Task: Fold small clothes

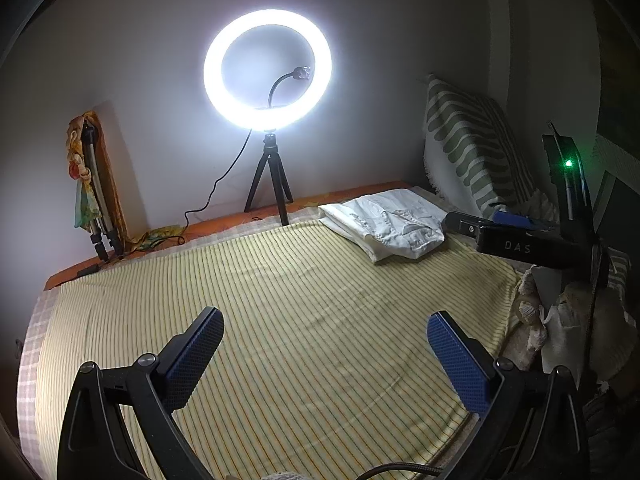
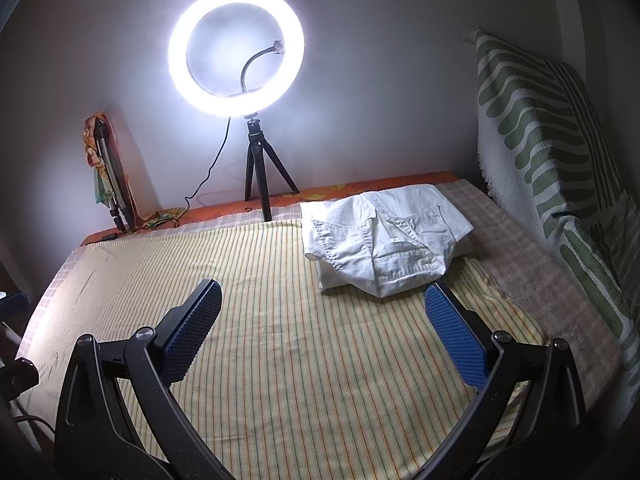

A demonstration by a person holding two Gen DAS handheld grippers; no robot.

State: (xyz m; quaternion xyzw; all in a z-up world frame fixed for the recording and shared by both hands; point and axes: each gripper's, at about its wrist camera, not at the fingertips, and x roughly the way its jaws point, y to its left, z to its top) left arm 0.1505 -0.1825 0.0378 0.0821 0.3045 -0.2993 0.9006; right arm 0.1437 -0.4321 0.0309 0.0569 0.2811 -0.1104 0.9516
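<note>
A folded white garment point(image 1: 386, 222) point(image 2: 384, 236) lies on top of another folded white piece at the far right of the striped yellow bed cover point(image 1: 280, 300) point(image 2: 280, 320). My left gripper point(image 1: 326, 330) hangs open over the bare middle of the cover, well short of the clothes, with nothing between its blue pads. My right gripper point(image 2: 322, 306) is open too, its right fingertip close to the near edge of the white pile. In the left wrist view the right gripper's black body point(image 1: 520, 244) shows just right of the pile. More pale cloth point(image 1: 532, 320) sits at the right edge.
A lit ring light on a small black tripod point(image 1: 267, 68) point(image 2: 236, 46) stands at the back against the wall, its cable trailing left. A green-striped cushion point(image 1: 472, 148) point(image 2: 552, 140) leans at the right. A folded tripod with a colourful cloth point(image 1: 94, 184) point(image 2: 108, 164) leans at back left.
</note>
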